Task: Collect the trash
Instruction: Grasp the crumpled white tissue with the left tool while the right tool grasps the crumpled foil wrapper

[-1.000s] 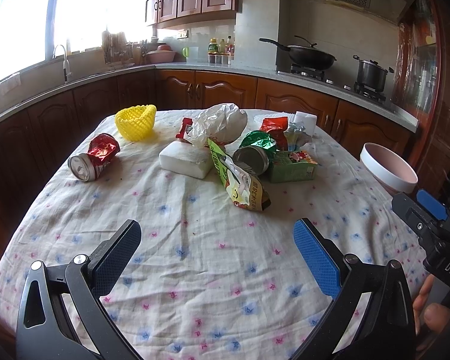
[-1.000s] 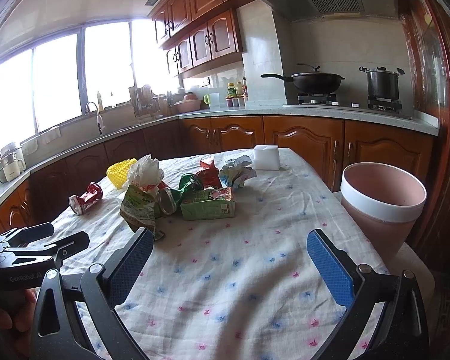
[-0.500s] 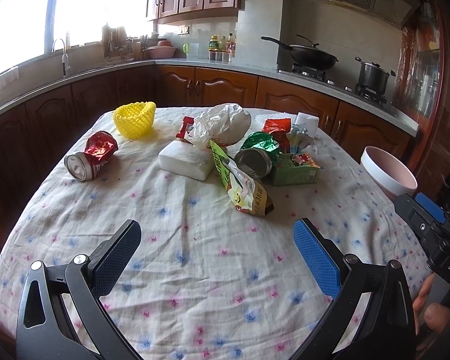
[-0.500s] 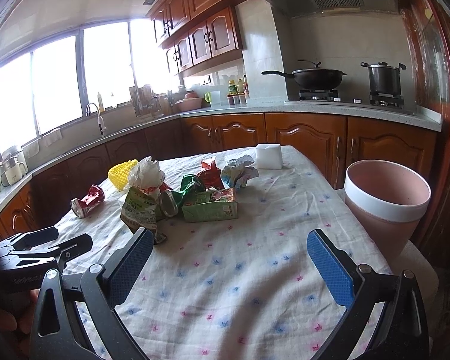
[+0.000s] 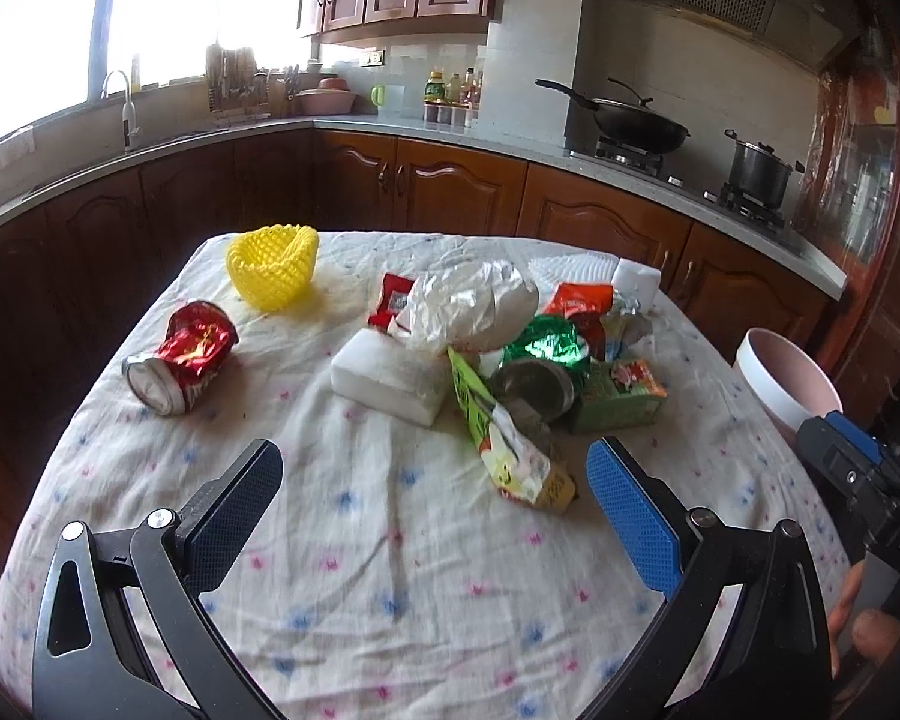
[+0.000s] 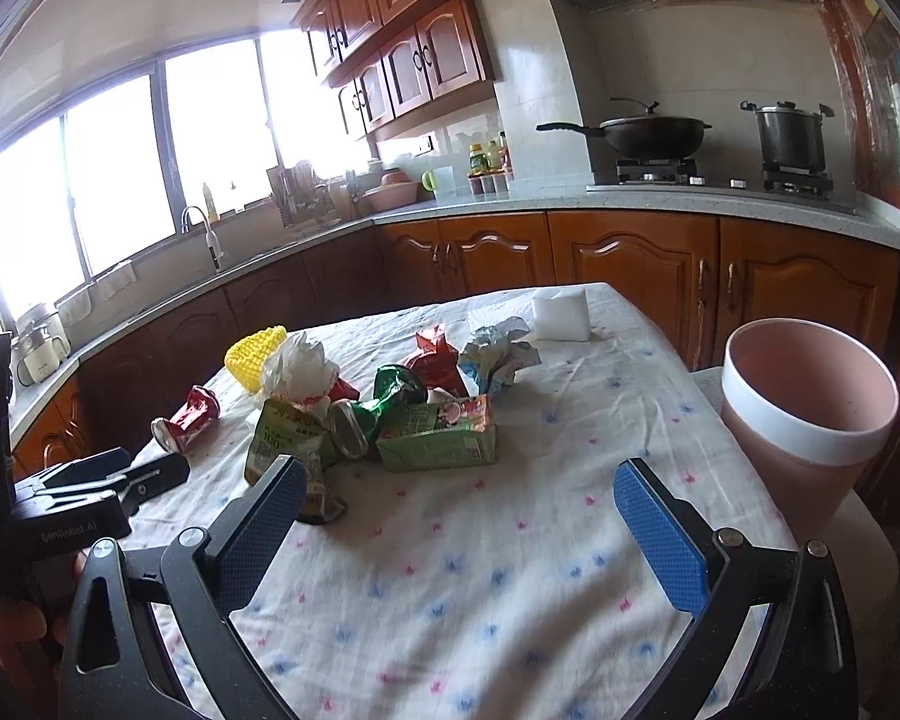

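Trash lies in a heap on the flowered tablecloth (image 5: 390, 540): a crushed red can (image 5: 180, 360), a yellow foam net (image 5: 273, 264), a white foam block (image 5: 390, 375), a crumpled white bag (image 5: 468, 306), a green snack packet (image 5: 510, 450), a crushed green can (image 5: 540, 360) and a green carton (image 5: 621, 399). My left gripper (image 5: 432, 492) is open and empty, just short of the packet. My right gripper (image 6: 462, 516) is open and empty, facing the carton (image 6: 438, 435). A pink bin (image 6: 804, 414) stands off the table's right edge.
A second white block (image 6: 561, 312) sits at the table's far end. Wooden kitchen cabinets and a counter with a wok (image 6: 648, 135) and pot (image 6: 789, 132) ring the room. The other gripper's body shows at the left in the right wrist view (image 6: 72, 504).
Both grippers have moved forward and the trash heap looks larger and closer, most clearly in the left wrist view. Jaws stay open. No trash has moved.
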Demonstrator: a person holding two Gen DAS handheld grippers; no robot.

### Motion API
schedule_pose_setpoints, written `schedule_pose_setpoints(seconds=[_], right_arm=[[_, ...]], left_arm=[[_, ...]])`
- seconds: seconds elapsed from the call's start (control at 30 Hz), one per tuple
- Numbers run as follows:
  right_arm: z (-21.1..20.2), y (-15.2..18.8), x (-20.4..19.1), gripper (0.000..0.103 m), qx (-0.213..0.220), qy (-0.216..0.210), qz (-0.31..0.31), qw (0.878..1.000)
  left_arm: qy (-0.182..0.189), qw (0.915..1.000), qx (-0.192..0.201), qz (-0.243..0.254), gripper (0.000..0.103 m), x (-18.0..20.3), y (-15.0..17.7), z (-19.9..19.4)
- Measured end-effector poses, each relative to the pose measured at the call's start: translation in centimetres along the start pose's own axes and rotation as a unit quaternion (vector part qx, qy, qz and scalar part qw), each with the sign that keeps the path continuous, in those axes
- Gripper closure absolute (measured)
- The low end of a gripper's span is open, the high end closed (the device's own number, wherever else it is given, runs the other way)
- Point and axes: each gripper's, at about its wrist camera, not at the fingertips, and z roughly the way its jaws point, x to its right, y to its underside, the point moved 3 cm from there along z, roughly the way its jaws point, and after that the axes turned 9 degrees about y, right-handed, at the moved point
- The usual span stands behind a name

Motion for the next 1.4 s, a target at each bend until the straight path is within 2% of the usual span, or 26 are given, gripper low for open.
schedule_pose_setpoints(seconds=[0.23,0.33,0.57,0.77,0.97,1.2,1.27,1.3,1.33,1.4], right_arm=[[2.1,-2.3,-0.1,0.002,-0.021,-0.021,0.009,1.0],[3.1,-3.6,0.0,0.007,-0.027,-0.029,0.01,0.999],[7.2,-6.5,0.8,0.028,-0.055,-0.029,0.015,0.998],[11.3,-8.3,1.8,0.033,-0.081,-0.028,0.027,0.996],[16.1,-8.3,2.5,0.039,-0.125,-0.037,0.044,0.99],[20.0,-7.5,2.8,0.039,-0.162,-0.032,0.046,0.985],[20.8,-7.2,2.7,0.039,-0.171,-0.034,0.045,0.984],[21.2,-7.0,2.8,0.04,-0.177,-0.035,0.046,0.982],[21.5,-6.8,2.8,0.043,-0.181,-0.038,0.047,0.982],[22.0,-6.2,2.7,0.065,-0.19,-0.046,0.05,0.979]], left_arm=[[0.003,1.0,-0.007,0.003,0.0,-0.3,-3.2,1.8],[0.003,0.9999,-0.01,0.009,0.0,-0.2,-4.5,2.7],[0.009,0.9994,-0.026,0.023,0.0,0.1,-6.7,5.6],[0.012,0.9984,-0.047,0.031,0.001,0.1,-8.0,8.4],[0.023,0.9972,-0.061,0.037,0.009,0.2,-8.2,10.2],[0.038,0.9948,-0.084,0.042,0.03,0.6,-7.8,11.9],[0.038,0.9943,-0.089,0.045,0.041,0.6,-7.6,12.2],[0.042,0.9938,-0.092,0.045,0.054,0.7,-7.6,12.3],[0.049,0.9931,-0.097,0.043,0.063,0.7,-7.5,12.5],[0.051,0.9932,-0.095,0.044,0.076,0.8,-7.5,12.5]])
